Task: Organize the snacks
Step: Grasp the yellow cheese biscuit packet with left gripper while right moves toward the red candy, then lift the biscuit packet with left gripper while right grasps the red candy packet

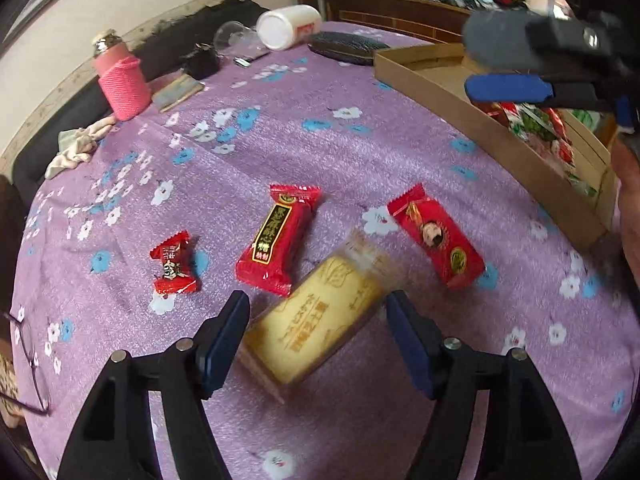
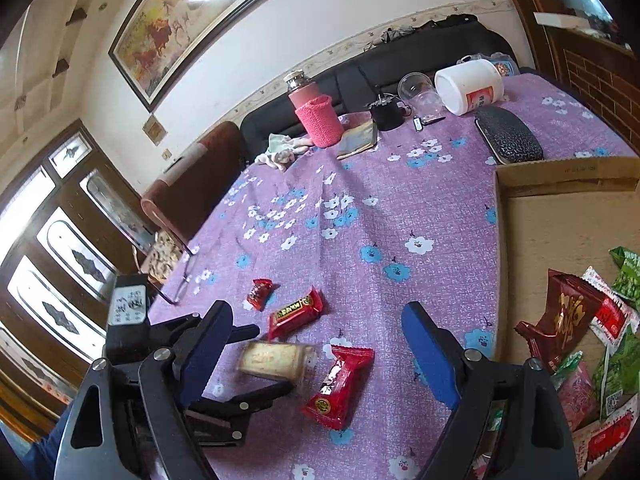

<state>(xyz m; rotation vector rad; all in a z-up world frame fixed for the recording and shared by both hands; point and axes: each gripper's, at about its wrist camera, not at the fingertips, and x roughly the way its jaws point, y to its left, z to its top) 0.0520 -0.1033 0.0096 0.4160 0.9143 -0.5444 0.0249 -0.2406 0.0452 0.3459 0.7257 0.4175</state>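
Note:
A yellow wrapped cake snack (image 1: 320, 316) lies on the purple floral tablecloth between the open fingers of my left gripper (image 1: 316, 320); it is blurred. It also shows in the right wrist view (image 2: 274, 360). Beyond it lie a red bar snack (image 1: 276, 240), a red packet (image 1: 436, 236) and a small red candy (image 1: 174, 264). My right gripper (image 2: 316, 340) is open and empty, above the table by the cardboard box (image 2: 560, 220), which holds several red and green snack packets (image 2: 592, 344).
At the table's far side stand a pink knit-covered bottle (image 1: 120, 76), a tipped white jar (image 1: 288, 26), a dark glasses case (image 1: 346, 46), a small black pot (image 1: 204, 60) and a crumpled cloth (image 1: 78, 146). Spectacles (image 1: 28, 360) lie at the left edge.

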